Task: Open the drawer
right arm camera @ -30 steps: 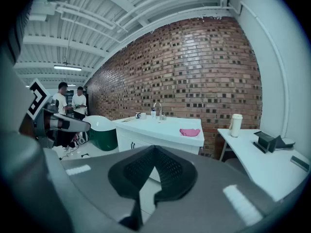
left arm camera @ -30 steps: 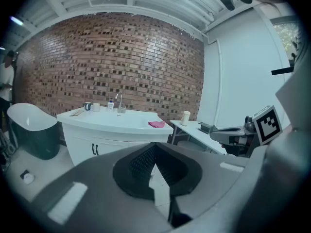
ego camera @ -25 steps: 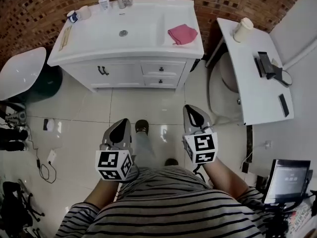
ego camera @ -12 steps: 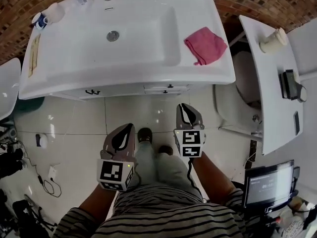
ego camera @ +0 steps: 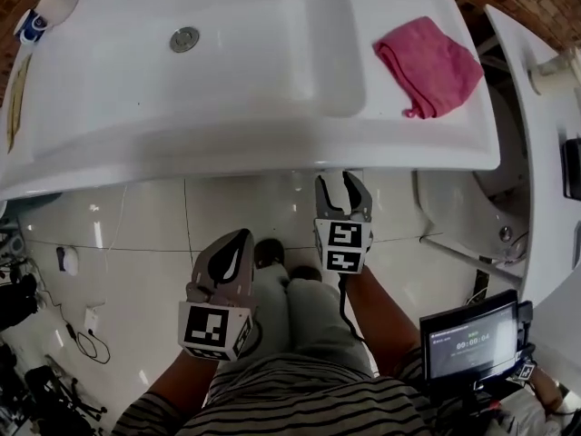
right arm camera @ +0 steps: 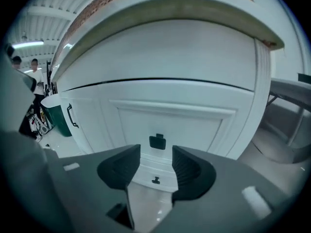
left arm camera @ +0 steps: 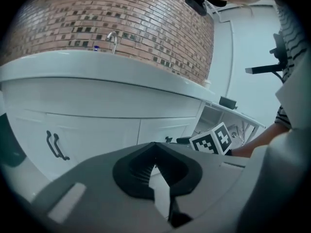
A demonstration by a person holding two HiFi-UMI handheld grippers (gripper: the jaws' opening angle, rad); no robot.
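**A:** Where's the drawer from here?

**B:** Straight ahead of your right gripper [right arm camera: 155, 158]. It's the upper drawer [right arm camera: 170, 123] of the white vanity. Its dark knob [right arm camera: 157, 141] sits just above the gap between your fingers, not yet touched. The lower drawer's smaller knob [right arm camera: 155, 180] shows through that gap. In the head view both drawers are hidden under the worktop [ego camera: 272, 148] overhang.

**A:** And the fingers?

**B:** Your right ones are spreading, with nothing between them. The left gripper [left arm camera: 154, 155] has its fingers pressed together, empty, well short of the cabinet. Leave it there.

**A:** How do I do this well?

**B:** Raise the tip a little so the upper knob lines up with the gap. Then go in until a finger passes each side of it, and close behind its head. Pull straight back along the drawer's run without twisting. The knob looks small, so I'd expect a shallow pinch to slip off.
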